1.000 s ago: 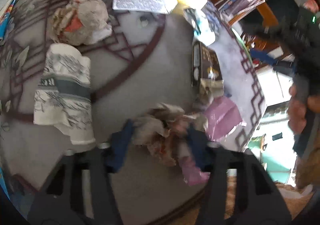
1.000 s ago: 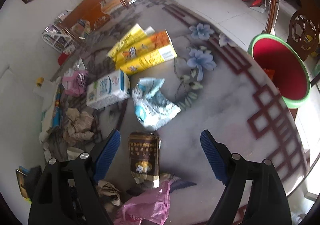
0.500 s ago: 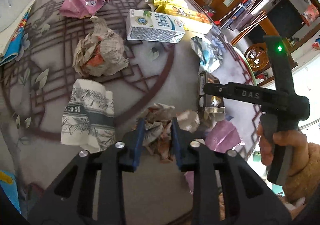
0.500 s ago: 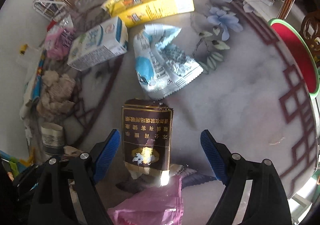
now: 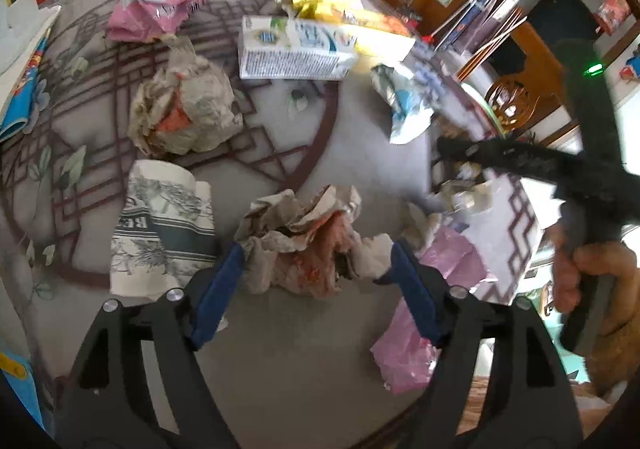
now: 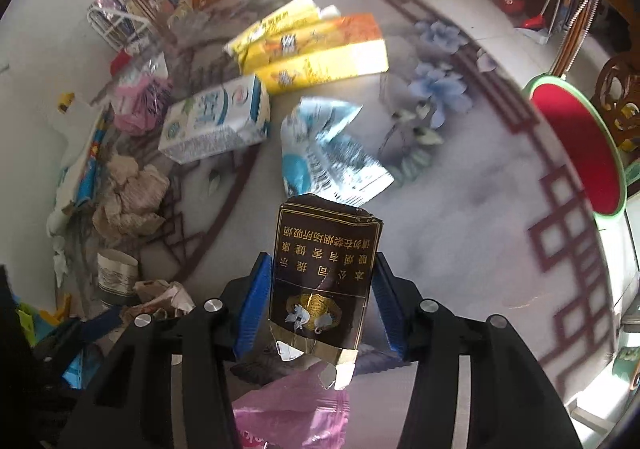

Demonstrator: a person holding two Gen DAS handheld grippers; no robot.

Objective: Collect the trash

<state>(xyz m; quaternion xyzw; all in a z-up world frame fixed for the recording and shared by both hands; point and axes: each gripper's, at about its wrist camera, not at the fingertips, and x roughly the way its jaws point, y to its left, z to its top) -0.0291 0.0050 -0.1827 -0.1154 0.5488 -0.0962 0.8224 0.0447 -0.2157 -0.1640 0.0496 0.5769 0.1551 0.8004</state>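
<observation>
While I hold both tools over it, round grey marble-look table with dark red lattice pattern: littered with trash.
Red basin with green rim: beyond the table's edge.
White and blue milk carton: on its side, far half of the table.
Crumpled brown and red paper wad: on the table, between my left fingers.
Dark brown cigarette pack with gold print: pinched between my right pads, tilted up.
My left gripper: wide apart, pads bracketing the wad.
My right gripper: clamped on the pack's sides.
</observation>
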